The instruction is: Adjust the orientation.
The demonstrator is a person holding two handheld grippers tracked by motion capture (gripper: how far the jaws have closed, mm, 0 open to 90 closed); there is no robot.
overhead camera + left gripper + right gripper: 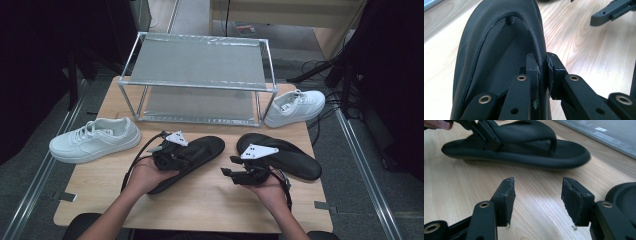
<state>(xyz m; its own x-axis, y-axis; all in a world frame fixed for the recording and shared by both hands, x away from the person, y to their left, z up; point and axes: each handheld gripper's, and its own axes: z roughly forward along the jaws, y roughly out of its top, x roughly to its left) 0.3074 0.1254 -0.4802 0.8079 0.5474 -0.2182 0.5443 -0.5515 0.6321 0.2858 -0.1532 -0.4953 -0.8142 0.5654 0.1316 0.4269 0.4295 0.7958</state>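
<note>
A black flip-flop (197, 152) lies at the table's middle, toe toward the rack. My left gripper (186, 155) is shut on its strap; in the left gripper view the pads (534, 72) pinch the strap's edge (537, 37) over the footbed (486, 62). A second black flip-flop (292, 157) lies to the right. My right gripper (227, 172) stands open just left of it, low over bare wood, nothing between its jaws (537, 190). In the right gripper view the held flip-flop (524, 147) lies ahead with the left gripper (486, 137) on it.
A metal two-level rack (200, 75) stands at the back of the wooden table (200, 200). One white sneaker (95, 140) sits at the left edge, another (295, 107) at the rack's right end. Cables run on the floor to the right.
</note>
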